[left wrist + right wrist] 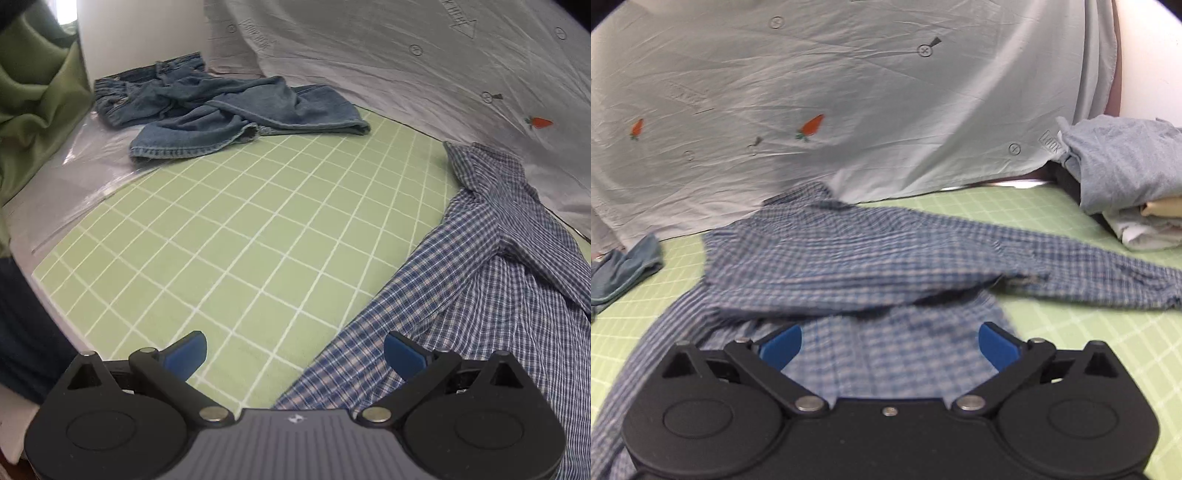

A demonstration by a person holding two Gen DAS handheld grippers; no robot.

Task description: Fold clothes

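Plaid shirt (849,258) spread on green mat (240,240), seemingly half-folded, left gripper (294,354) and right gripper (889,345) both apart, empty

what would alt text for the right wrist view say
An open claw hovers over a rumpled plaid shirt on a green grid mat. Folded clothes are stacked at right, with a pale carrot-print sheet behind.

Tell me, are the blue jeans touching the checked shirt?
Apart. The left wrist view shows the jeans lying at the far end of the green mat, with a wide bare stretch of grid between them and the checked shirt.
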